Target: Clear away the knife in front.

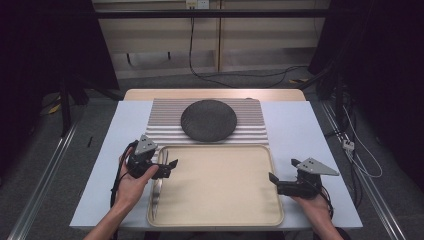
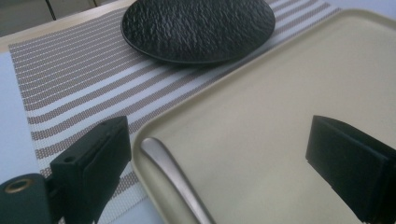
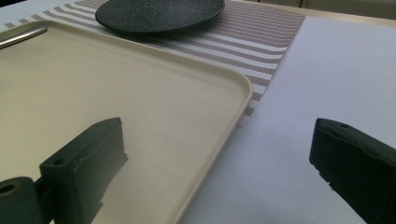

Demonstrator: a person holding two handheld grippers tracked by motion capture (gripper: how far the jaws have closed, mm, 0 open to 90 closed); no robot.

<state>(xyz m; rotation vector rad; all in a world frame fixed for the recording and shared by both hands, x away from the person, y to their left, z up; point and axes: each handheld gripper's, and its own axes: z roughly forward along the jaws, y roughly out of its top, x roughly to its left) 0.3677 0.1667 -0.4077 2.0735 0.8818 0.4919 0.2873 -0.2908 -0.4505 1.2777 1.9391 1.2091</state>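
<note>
Step in hand: judging from how things lie, you are working the long brushed-metal utensil handle (image 2: 175, 182) that lies along the left inner edge of the shallow beige plastic tray (image 1: 225, 220).
Left gripper (image 1: 169, 169): released, its jaws spread wide with nothing between the pads; it hovers over the tray's left rim, the handle lying just below and between the jaws.
Right gripper (image 1: 281, 179): also released and holding nothing, resting at the tray's right edge, one jaw over the tray and one over the pale blue table top (image 1: 310, 125).
How to do it well: if you mean to pick the utensil up, bring the pads down either side of the handle and square to it. It lies flat against the tray wall, so I expect the outer pad will have little room; nudging the handle inward first should help.
Tray contents: the metal utensil alone, at the left edge.
Round black textured plate (image 1: 208, 120): bare, on the grey-and-white striped placemat (image 1: 165, 125) just beyond the tray.
</note>
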